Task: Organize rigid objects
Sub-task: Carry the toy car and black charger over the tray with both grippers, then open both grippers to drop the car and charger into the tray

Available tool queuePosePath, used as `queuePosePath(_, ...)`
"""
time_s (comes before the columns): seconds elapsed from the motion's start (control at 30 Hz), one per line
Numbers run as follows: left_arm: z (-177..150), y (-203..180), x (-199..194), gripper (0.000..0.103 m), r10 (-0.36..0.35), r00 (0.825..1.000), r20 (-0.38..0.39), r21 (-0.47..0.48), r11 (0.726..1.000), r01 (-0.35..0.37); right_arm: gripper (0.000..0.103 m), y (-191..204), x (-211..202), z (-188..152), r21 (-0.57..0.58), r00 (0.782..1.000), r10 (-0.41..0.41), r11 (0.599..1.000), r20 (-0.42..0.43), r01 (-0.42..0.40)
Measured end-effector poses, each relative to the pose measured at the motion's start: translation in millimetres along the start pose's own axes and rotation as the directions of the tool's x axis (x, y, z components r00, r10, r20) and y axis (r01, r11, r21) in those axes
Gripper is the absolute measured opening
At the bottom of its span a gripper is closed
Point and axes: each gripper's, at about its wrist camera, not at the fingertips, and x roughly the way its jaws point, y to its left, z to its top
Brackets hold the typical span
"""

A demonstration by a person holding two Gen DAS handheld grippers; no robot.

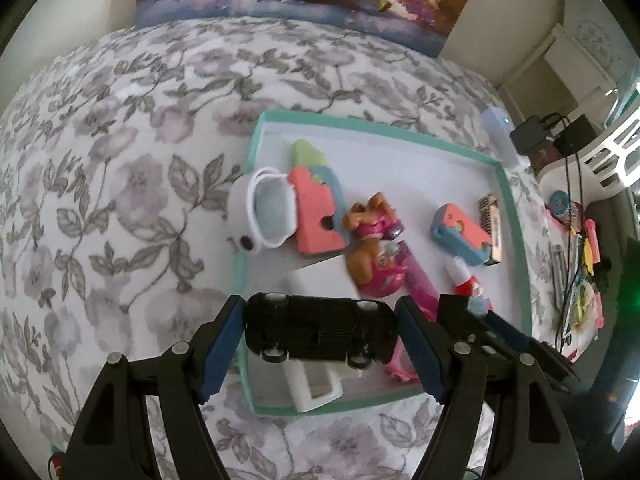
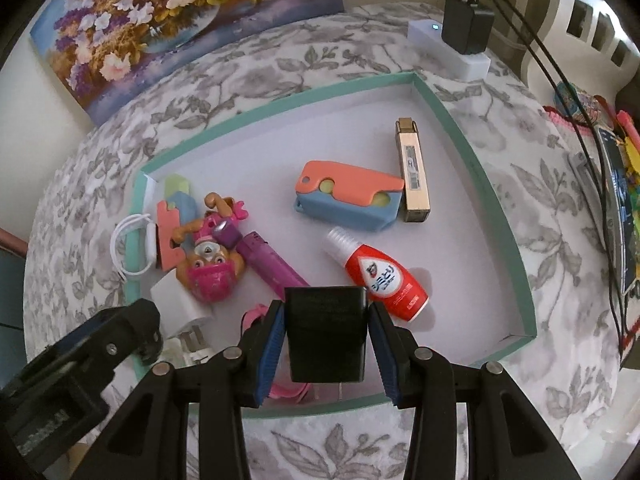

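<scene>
Closest to you, your left gripper [image 1: 320, 340] has its 2 blue pads clamped on a black toy car [image 1: 320, 334] held sideways above the near-left corner of the teal tray [image 2: 496, 208], and your right gripper [image 2: 326, 344] is pinching a black block [image 2: 326, 334] just above the tray's near edge. A bit further in, the tray floor holds a red bottle [image 2: 386, 280], a purple stick [image 2: 272, 264], a pup figure [image 2: 210, 260] and a white charger [image 2: 180, 300], then the orange-and-blue case [image 2: 348, 196] touching a gold bar [image 2: 412, 172]. Way back, a flower painting [image 2: 160, 20] leans against the wall behind the floral cloth [image 2: 280, 64].
</scene>
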Motion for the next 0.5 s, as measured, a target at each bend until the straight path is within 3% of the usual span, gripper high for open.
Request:
queuePosePath(0.3, -8, 23, -14, 0.082, -0.011, 0.999, 0.030, -0.038, 0.999, 0.012, 0.058, 8, -8, -9, -0.015, 0.999, -0.034, 0.999, 0.034, 0.035)
queuePosePath(0.5, -18, 42, -26, 0.086, 0.064, 0.995, 0.073, -0.041, 0.997, -0.061, 0.066, 14, -18, -21, -0.020, 0.997, -0.028, 0.999, 0.066, 0.029)
